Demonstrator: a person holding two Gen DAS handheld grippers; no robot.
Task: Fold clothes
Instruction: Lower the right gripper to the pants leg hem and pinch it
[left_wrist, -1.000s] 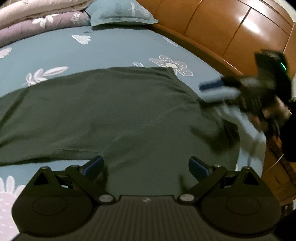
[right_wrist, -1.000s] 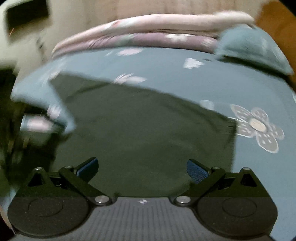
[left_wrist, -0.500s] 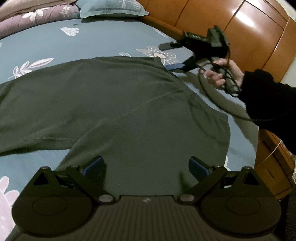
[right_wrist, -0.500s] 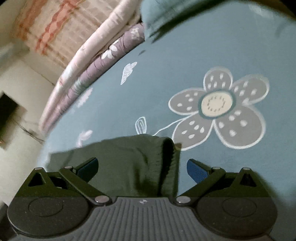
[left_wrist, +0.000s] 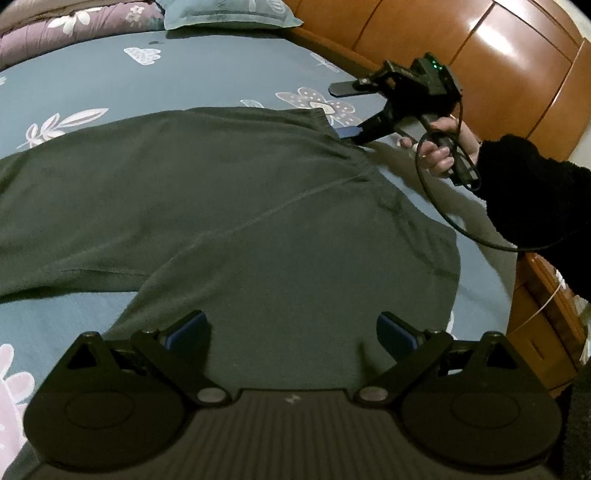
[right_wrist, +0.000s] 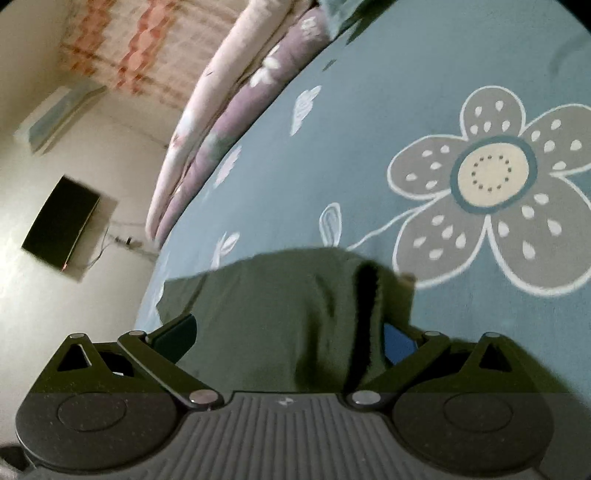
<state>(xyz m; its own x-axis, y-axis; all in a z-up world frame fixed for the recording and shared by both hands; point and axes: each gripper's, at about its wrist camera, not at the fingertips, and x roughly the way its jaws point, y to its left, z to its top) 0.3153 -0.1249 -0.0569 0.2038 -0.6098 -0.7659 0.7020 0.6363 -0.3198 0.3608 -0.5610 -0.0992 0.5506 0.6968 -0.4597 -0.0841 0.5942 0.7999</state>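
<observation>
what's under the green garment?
Under the dark green garment is the blue floral bedsheet, visible all around its edges. The right hand-held gripper has one finger at the far corner. Anything beneath the cloth's middle is covered.

Domestic bedroom: bed (left_wrist: 221, 74) with floral sheet, pillow (left_wrist: 229, 14) at its head, wooden wardrobe (left_wrist: 498, 55) beside it.

Our left gripper (left_wrist: 291, 326) is black, with blue pads (left_wrist: 184, 326), silver pivot screws and a ribbed grey body. Our right gripper (left_wrist: 341, 110) matches, with green lights and a looping black cable (left_wrist: 439, 206); our sleeve (left_wrist: 535, 192) is fuzzy black.
</observation>
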